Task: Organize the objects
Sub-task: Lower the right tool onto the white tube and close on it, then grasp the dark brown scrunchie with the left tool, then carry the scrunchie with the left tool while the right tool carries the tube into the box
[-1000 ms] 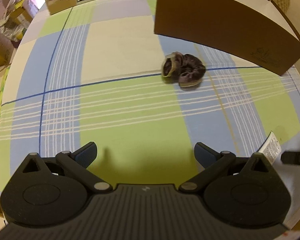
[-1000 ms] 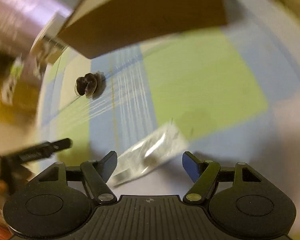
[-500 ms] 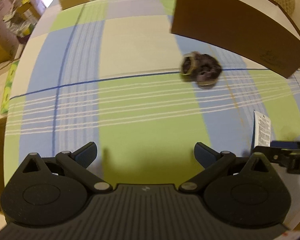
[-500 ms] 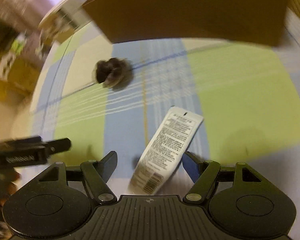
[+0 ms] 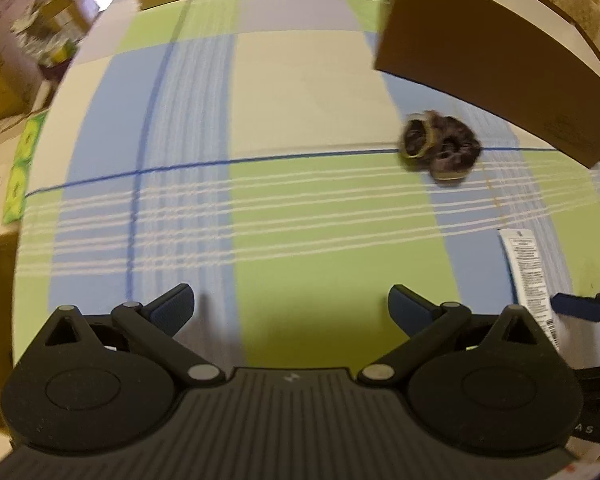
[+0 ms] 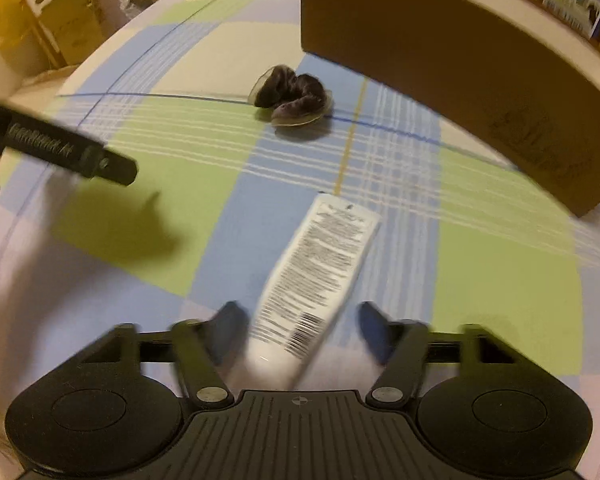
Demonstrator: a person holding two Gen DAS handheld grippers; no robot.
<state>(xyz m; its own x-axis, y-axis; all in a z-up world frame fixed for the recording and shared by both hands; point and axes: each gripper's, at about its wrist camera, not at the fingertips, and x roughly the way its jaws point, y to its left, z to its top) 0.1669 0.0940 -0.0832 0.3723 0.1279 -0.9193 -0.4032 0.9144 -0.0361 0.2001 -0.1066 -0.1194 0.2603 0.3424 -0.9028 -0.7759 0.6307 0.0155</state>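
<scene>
Where the plaid tablecloth point(image 5: 308, 80) spreads in green, blue and cream, a brown cardboard box point(image 6: 460, 60) stands at its far right, and a dark scrunchie point(image 6: 294, 98) lies just in front of it. The left gripper point(image 5: 290, 306) hangs wide apart over bare cloth. The right gripper point(image 6: 300, 330) is closing around the lower end of a white tube point(image 6: 320, 268) lying flat between its jaws, the pads not yet pressing on it.

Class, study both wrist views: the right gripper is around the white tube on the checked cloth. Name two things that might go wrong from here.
1. The right gripper is closing on the white tube, which lies slanted between the jaws; they may catch it off-centre, so it could twist or slip.
2. The left gripper, open and empty, hovers close beside the right; the two might bump.
</scene>
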